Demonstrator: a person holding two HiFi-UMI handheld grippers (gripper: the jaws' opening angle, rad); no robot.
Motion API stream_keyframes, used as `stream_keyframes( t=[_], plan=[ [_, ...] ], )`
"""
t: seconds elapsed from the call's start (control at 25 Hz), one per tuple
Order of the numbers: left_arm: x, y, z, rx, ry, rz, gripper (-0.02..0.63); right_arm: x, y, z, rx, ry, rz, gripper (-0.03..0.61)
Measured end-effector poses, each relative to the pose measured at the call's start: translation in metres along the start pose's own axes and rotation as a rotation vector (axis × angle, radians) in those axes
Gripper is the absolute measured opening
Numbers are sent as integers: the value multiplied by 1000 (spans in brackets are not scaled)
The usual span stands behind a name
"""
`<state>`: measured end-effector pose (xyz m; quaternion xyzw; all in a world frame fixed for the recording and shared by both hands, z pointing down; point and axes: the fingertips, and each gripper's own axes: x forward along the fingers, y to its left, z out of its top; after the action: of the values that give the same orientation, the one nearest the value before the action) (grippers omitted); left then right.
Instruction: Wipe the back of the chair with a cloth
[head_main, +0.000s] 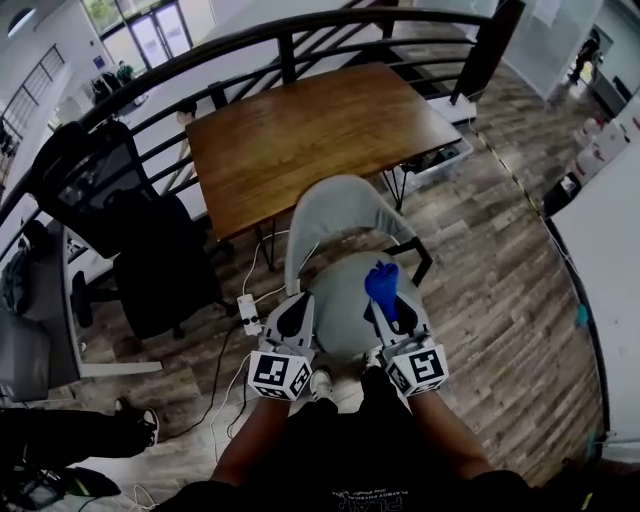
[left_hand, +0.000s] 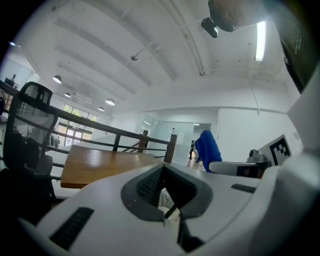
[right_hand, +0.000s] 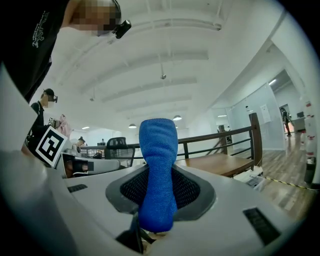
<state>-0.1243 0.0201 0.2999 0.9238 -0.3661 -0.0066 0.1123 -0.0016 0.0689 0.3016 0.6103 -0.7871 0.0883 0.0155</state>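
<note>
Cloth (head_main: 380, 283) is blue and it's clamped in the right gripper (head_main: 393, 322). The fingers are squeezed on its lower part, and the rest sticks out past the tips as a rounded, slightly floppy tab. The right gripper view shows it plainly, with the cloth standing right up the middle between the dark pads. The left gripper (head_main: 295, 305) sits just beside it, about level, with its fingers closed together and not gripping any object. Both grippers are held low in front of the person, marker cubes nearest the body, and a pale shoe (head_main: 320, 382) pokes out between them. From the head view both sets of fingers sit over the near part of the grey chair (head_main: 345, 205), above the seat. The cloth's tip is over the seat too, short of the curved back, so as far as I can tell it isn't touching the back. The chair's back is on the far side from the person and is turned toward a wooden worktop (head_main: 310, 135), with its top edge overlapping the worktop's near edge in the head view. Down on the plank floor (head_main: 490, 290), left of the chair, there's a white power strip (head_main: 248, 313) with cables trailing off. Further left is a black office chair (head_main: 110, 190). Behind the worktop a dark railing (head_main: 290, 30) curves across, with a bright open office space beyond it.
</note>
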Motion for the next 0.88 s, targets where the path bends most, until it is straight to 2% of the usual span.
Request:
stream_keyframes(
  t=[0.2,0.4,0.6,0.88],
  plan=[
    [29,-4,-4,-4,10,62,3,21,-31,-2,15,4,82,123],
    [58,-9,-8,11,18,116,3,45,-63,2,45,-61,167,123],
    [86,-1,-25,-20,35,202,3,70,-77,-4,31,-74,254,123],
    [101,38,-52,-20,10,291,3,110,-78,-36,16,-62,289,121]
  ],
)
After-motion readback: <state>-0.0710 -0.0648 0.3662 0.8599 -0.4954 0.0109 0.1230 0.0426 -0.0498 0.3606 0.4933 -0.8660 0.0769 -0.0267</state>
